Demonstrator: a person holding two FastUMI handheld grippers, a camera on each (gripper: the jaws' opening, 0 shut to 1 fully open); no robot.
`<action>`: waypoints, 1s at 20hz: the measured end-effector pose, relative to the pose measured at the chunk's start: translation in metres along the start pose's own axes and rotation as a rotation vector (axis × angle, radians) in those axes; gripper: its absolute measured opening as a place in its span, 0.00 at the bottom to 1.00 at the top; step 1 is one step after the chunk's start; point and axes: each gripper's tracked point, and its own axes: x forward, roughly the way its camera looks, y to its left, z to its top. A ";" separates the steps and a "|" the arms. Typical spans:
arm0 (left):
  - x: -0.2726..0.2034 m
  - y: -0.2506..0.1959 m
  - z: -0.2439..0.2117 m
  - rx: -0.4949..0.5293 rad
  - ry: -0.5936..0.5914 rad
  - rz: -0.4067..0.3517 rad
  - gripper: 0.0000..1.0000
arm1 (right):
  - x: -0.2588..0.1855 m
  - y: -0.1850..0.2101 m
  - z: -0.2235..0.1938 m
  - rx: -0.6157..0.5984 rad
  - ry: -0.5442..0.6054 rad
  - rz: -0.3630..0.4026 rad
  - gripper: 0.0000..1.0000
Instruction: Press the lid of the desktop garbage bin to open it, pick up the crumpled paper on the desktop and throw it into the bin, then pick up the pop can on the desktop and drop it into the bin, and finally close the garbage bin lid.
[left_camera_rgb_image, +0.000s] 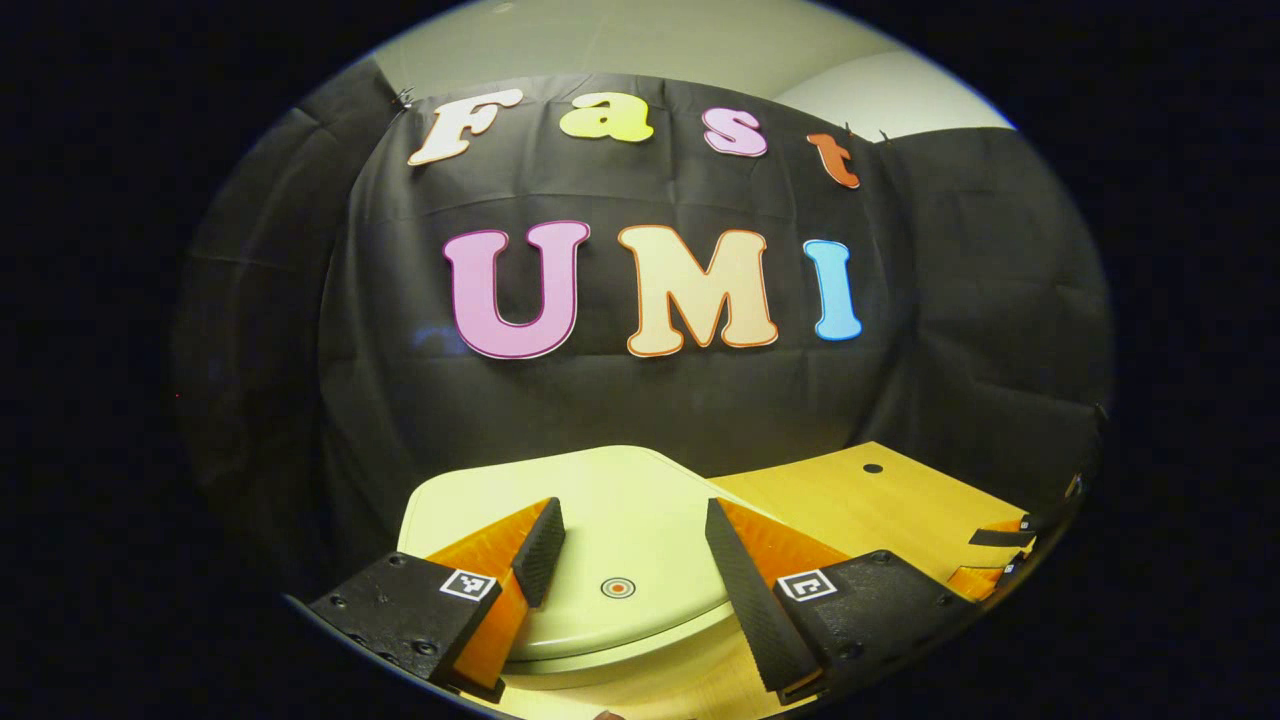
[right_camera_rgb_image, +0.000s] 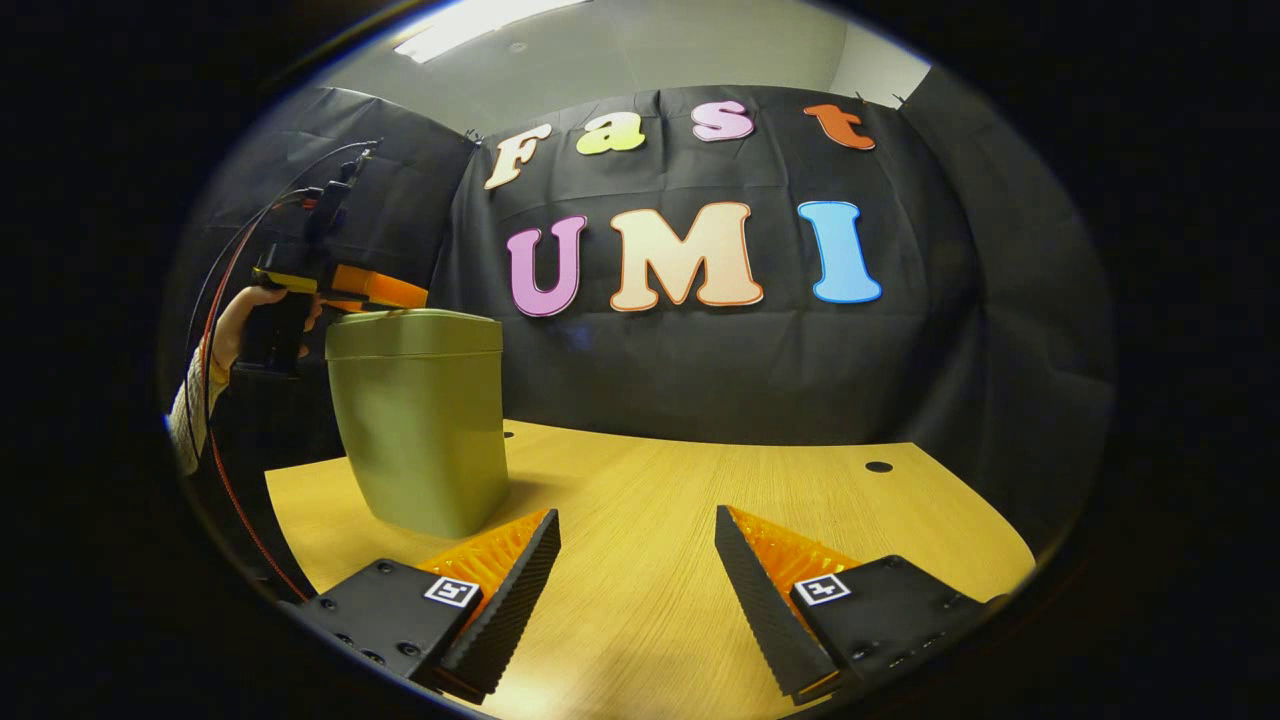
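Lid down on the bin, both grippers hovering with fingers spread.

Here's the wooden surface, wide and pale, and on its left side in the right gripper view stands the green garbage bin, upright, lid shut flat on top. Over in the left gripper view we're looking right down onto that lid, a small round target mark sitting between the fingers. The left gripper hangs just above it, fingers apart, gripping nothing; contact with the lid, I can't tell. From the right gripper view you can see a hand holding that gripper up at the bin's top. The right gripper sits low over bare wood, fingers wide, nothing between them.
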 end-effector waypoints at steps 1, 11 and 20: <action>0.000 0.001 -0.001 -0.001 -0.011 0.007 0.87 | 0.001 0.002 0.000 0.000 0.000 0.004 0.98; -0.006 0.000 0.001 0.076 -0.164 0.121 0.81 | 0.001 0.011 -0.001 -0.004 0.006 0.028 0.98; -0.005 0.009 0.008 0.101 -0.166 0.126 0.92 | 0.003 0.009 -0.006 -0.012 0.017 0.023 0.98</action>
